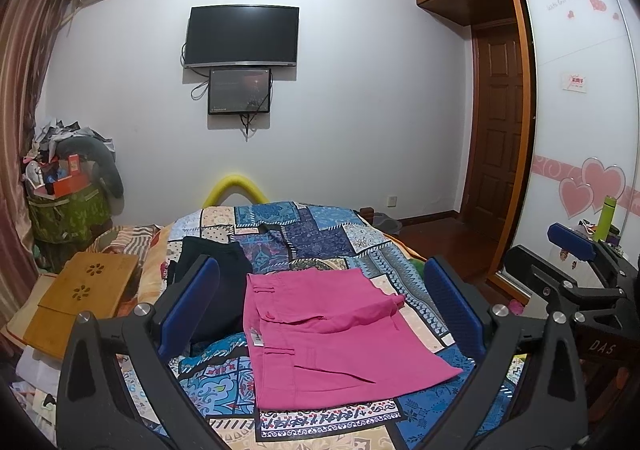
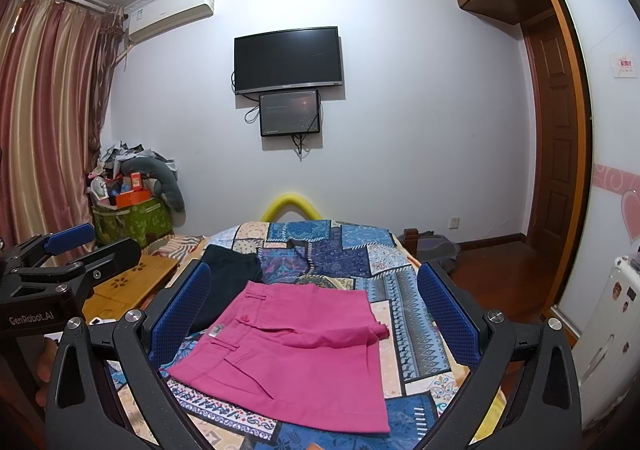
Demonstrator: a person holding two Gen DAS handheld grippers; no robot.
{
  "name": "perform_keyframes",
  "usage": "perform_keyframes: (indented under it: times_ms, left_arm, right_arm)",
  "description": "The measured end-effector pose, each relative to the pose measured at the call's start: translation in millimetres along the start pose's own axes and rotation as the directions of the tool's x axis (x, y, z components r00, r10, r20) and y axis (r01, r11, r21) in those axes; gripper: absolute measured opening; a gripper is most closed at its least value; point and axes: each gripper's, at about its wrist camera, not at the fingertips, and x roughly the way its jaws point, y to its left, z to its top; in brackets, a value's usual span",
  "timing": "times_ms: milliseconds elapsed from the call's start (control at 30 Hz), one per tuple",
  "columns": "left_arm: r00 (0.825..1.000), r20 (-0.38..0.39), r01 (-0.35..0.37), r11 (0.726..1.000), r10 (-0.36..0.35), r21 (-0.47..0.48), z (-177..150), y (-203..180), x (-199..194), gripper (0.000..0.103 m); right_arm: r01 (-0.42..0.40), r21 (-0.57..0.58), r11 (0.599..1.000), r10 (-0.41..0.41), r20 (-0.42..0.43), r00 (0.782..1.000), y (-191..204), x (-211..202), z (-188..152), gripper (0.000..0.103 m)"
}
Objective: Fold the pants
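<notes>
Pink pants (image 1: 320, 334) lie folded on the bed beyond both grippers' released, empty jaws.

What stood around my bed

I faced a dark television (image 1: 242, 35) with a smaller screen (image 1: 239, 91) under it, an air conditioner (image 2: 170, 11) by striped curtains (image 2: 44, 109), a wooden lap table (image 1: 82, 300), and a patchwork bedspread (image 2: 332, 250).

pink pants (image 2: 296, 350) folded, patchwork bedspread (image 2: 404, 290)
</notes>
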Motion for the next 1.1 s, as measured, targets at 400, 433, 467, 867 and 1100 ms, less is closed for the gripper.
perform_keyframes:
  times_ms: [400,433,467,867,1100]
  left_arm:
    - [1.000,-0.001,-0.003,1.000,0.003,0.004,0.5,-1.1,-0.6,0.103]
    - [1.000,-0.001,-0.002,1.000,0.002,0.005,0.8,-1.9,-0.2,0.103]
    - [1.000,-0.001,-0.003,1.000,0.003,0.005,0.8,-2.1,-0.2,0.103]
    - [1.000,-0.005,0.003,1.000,-0.003,-0.007,1.1,-2.0,0.1,0.103]
    - [1.000,-0.006,0.003,1.000,-0.003,0.007,-0.4,-5.0,1.5,0.103]
  right_arm:
    - [0.000,0.000,1.000,0.000,0.001,1.000,0.1,-0.6,0.0,0.103]
    - [0.001,0.000,1.000,-0.001,0.001,1.000,0.1,-0.1,0.2,0.103]
    - [0.001,0.000,1.000,-0.001,0.001,1.000,0.0,-0.6,0.0,0.103]
    - [0.001,0.001,1.000,-0.001,0.001,1.000,-1.3,1.3,-0.2,0.103]
    - [0.001,-0.002,1.000,-0.001,0.000,1.000,-0.4,0.3,0.4,0.103]
